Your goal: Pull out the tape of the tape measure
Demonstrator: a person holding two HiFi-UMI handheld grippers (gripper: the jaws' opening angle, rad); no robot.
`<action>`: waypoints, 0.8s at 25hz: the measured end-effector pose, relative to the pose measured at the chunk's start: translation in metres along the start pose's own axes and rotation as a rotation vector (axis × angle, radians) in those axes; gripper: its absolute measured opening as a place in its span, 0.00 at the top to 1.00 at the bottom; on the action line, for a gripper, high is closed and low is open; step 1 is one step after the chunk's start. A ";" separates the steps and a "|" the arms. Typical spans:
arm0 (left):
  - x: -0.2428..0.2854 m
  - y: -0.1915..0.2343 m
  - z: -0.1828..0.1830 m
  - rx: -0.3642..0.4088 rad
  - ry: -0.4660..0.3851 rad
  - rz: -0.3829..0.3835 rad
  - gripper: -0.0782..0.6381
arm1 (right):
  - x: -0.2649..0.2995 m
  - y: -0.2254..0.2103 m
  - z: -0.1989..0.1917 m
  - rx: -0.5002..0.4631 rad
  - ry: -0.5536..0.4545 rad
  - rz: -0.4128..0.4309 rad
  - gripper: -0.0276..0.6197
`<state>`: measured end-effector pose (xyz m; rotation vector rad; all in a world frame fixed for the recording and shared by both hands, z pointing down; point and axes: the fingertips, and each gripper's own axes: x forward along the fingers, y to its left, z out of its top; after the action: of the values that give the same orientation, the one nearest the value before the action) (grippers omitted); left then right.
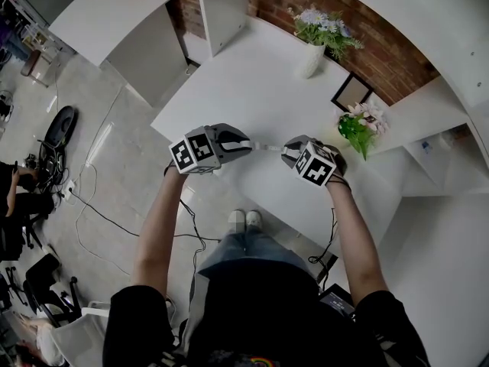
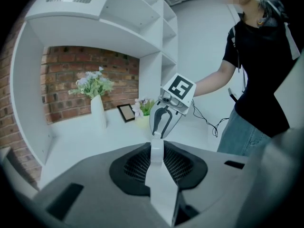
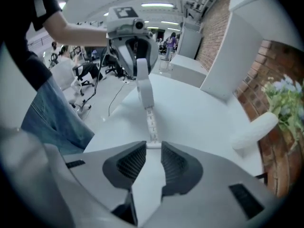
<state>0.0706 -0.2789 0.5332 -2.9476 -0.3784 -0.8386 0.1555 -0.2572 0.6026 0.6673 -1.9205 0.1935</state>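
The tape measure's white case point(image 3: 145, 93) sits between the jaws of my left gripper point(image 1: 246, 145), which is shut on it; in the left gripper view the case point(image 2: 159, 179) fills the gap between the pads. A short length of numbered tape point(image 3: 151, 122) runs from the case to my right gripper point(image 3: 153, 148), whose jaw tips are shut on the tape's end tab. In the head view the tape point(image 1: 266, 147) spans the small gap between the two grippers, held in the air over the white table point(image 1: 229, 90). My right gripper point(image 1: 286, 151) faces the left one.
On the table's far side stand a white vase of flowers point(image 1: 311, 58), a small picture frame point(image 1: 350, 92) and a potted plant point(image 1: 357, 132) against a brick wall. Cables point(image 1: 99, 212) lie on the floor at the left. White shelving is at the right.
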 end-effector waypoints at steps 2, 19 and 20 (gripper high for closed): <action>-0.004 0.000 -0.004 0.003 0.018 0.000 0.78 | -0.002 -0.001 -0.008 -0.001 0.024 -0.011 0.81; -0.041 0.005 -0.038 -0.029 0.087 -0.016 0.78 | -0.014 0.002 -0.062 0.055 0.110 -0.001 0.81; -0.043 0.006 -0.040 -0.035 0.082 -0.018 0.78 | -0.015 0.002 -0.066 0.067 0.108 0.003 0.81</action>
<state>0.0169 -0.2989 0.5446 -2.9343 -0.3891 -0.9747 0.2112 -0.2226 0.6189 0.6852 -1.8182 0.2907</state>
